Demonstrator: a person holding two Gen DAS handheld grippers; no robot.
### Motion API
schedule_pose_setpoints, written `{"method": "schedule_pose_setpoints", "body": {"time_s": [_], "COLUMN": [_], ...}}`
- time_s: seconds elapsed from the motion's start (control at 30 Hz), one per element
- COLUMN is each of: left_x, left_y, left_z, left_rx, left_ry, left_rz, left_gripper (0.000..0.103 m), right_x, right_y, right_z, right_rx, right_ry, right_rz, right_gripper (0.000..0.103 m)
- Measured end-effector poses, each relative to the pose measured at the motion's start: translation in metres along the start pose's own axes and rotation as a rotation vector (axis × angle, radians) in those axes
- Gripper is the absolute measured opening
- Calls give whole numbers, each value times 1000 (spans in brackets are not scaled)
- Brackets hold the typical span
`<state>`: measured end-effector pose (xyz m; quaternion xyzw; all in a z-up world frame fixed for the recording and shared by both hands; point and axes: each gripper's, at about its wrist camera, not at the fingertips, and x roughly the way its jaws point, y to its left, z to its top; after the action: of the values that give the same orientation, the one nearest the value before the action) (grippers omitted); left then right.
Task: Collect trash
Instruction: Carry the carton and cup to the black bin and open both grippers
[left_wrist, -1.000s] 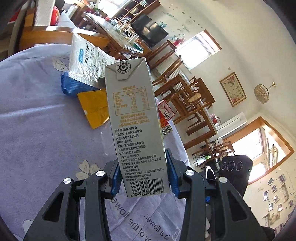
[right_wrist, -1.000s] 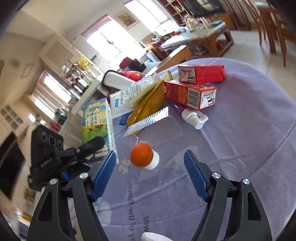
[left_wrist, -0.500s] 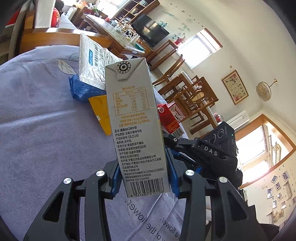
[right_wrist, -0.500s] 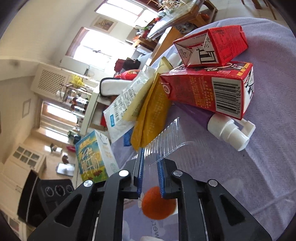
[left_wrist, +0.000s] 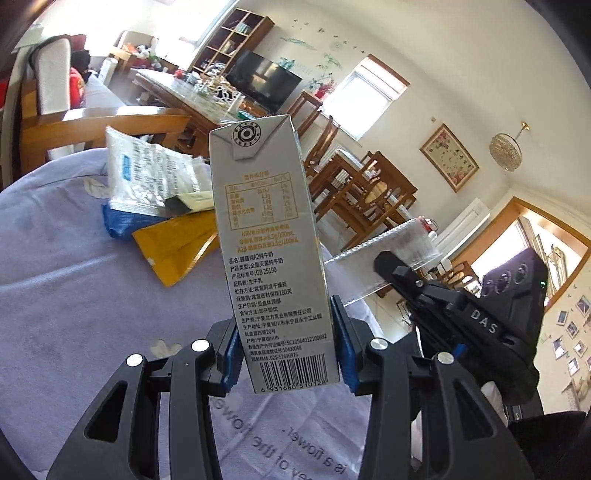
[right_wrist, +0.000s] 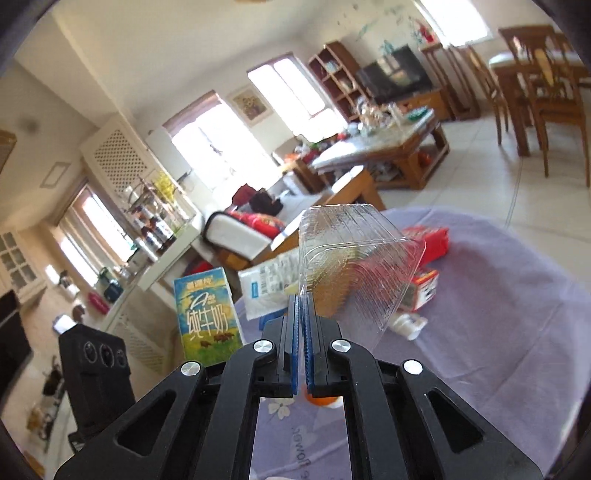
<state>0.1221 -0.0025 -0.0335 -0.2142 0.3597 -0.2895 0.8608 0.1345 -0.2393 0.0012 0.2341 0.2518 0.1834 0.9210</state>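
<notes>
- The left gripper (left_wrist: 286, 354) is clamping the milk carton (left_wrist: 269, 254) low down by the barcode, with the carton standing upright out ahead of the fingers.
- The right gripper (right_wrist: 303, 354) is pinching the clear plastic tray (right_wrist: 354, 266) by one thin edge, jaws nearly together, so the tray is fanning up and forward, lifted over the purple tablecloth (right_wrist: 498, 332).
- That tray is looking featherlight, flimsy and slick, so I'm guessing it's flexing easily; biting deeper over a rib seems safer.
- The carton is looking stiff but probably empty and crushable, so a gentle squeeze is enough.
- Red cartons (right_wrist: 428, 243) and a white packet (right_wrist: 266, 280) are sitting on the cloth beyond the tray.
</notes>
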Motion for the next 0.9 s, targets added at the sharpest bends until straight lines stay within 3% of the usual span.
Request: {"method": "schedule_pose_setpoints", "body": {"time_s": [0.2, 0.37, 0.47, 0.63, 0.8, 0.9], "left_x": [48, 126, 183, 265, 300, 295], "left_y": [-97, -203, -252, -292, -303, -313], "left_z": [-11, -42, -70, -120, -154, -163], "left_rx": [132, 253, 281, 326, 413, 514], "left_ry": [82, 239, 378, 559, 632, 617], "left_rz": [-177, -377, -466, -470, -425, -395], "left_gripper": [42, 42, 42, 42, 42, 42], "right_x": [-152, -262, -296, -305, -297, -288], "right_y": [-50, -130, -188, -253, -290, -309], "right_z": [1, -10, -23, -57, -82, -85], "right_rx": [10, 157, 270, 388, 477, 519], "right_ry": [-318, -459, -446, -365, -325, -300], "right_rz": [-272, -533, -642, -731, -764, -774], "right_gripper": [4, 4, 4, 4, 4, 4]}}
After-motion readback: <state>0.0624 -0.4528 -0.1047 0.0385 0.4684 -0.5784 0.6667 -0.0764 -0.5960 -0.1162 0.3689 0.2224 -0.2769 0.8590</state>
